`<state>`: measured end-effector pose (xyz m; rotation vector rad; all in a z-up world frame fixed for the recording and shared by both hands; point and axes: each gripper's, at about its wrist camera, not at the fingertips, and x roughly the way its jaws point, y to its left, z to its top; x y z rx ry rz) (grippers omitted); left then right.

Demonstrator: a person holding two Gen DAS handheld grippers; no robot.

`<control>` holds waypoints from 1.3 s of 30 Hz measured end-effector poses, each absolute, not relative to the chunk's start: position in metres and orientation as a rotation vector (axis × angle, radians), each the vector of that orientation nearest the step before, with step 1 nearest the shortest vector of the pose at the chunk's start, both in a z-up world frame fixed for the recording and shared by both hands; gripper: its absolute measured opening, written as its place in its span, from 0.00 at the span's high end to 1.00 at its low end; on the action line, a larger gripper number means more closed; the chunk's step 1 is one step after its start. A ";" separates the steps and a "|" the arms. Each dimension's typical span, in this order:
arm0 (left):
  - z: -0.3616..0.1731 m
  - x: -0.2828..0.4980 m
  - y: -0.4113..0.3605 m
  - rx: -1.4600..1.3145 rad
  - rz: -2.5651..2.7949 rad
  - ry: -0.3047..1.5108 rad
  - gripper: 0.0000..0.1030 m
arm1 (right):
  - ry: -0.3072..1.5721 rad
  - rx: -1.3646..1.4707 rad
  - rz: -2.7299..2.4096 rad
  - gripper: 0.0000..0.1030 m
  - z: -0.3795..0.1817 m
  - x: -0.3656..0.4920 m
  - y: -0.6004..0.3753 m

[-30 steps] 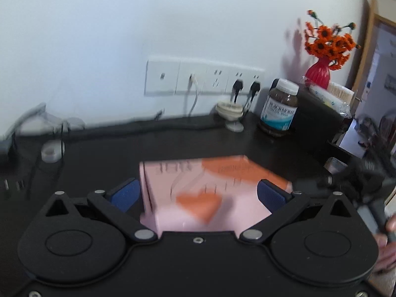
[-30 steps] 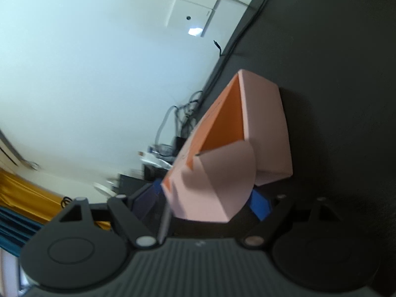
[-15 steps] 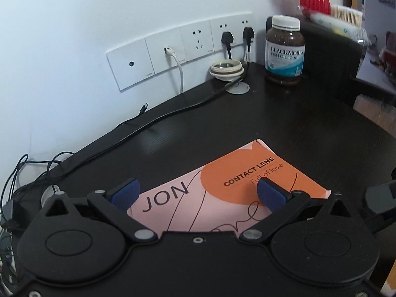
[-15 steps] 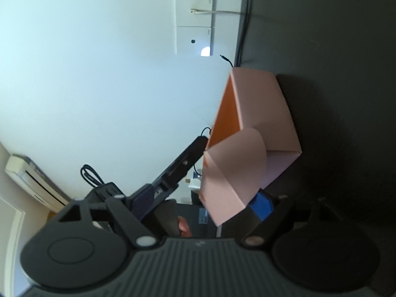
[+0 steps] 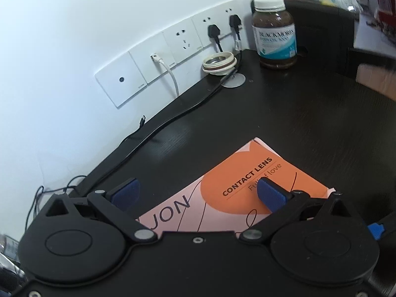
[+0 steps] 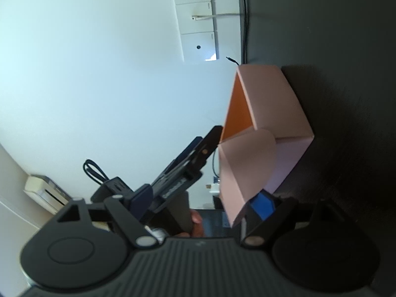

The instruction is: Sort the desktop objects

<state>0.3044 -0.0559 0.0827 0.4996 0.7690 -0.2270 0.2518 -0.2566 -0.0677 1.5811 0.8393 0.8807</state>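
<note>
A pink and orange contact lens box (image 5: 250, 185) lies flat on the black desk (image 5: 309, 123), printed face up. My left gripper (image 5: 198, 194) hovers over it, open wide. Its right pad (image 5: 269, 195) sits on the box top, and its left pad (image 5: 126, 193) is off the box's left edge. In the rolled right wrist view the box (image 6: 272, 104) shows its open end flap (image 6: 245, 163). My right gripper (image 6: 201, 200) is open. The flap lies by its right pad (image 6: 262, 203), while its left pad (image 6: 141, 198) stands apart from the box. The left gripper's fingers (image 6: 198, 151) reach the box's orange face.
A brown supplement bottle (image 5: 274, 32) and a black case (image 5: 321, 24) stand at the back right. A pale ring (image 5: 219, 63) lies by the wall sockets (image 5: 173, 44). A black cable (image 5: 160, 128) runs along the desk's back edge. A hand (image 6: 195, 225) shows below the left gripper.
The left gripper swung left and rolled; the box, blurred and tilted before, now lies flat. In the right view the scene rolled further and the left gripper came into sight beside the box.
</note>
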 end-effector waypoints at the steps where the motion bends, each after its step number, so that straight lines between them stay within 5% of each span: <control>1: 0.081 0.303 -0.059 0.521 -0.227 0.766 0.00 | 0.842 1.603 0.889 0.17 -0.068 0.251 -0.256; 16: 0.075 0.296 -0.067 0.591 -0.241 0.738 0.00 | 0.908 1.535 0.796 0.23 -0.087 0.242 -0.274; 39: 0.070 0.285 -0.080 0.649 -0.233 0.704 0.00 | 0.876 0.883 0.790 0.16 -0.018 0.327 -0.260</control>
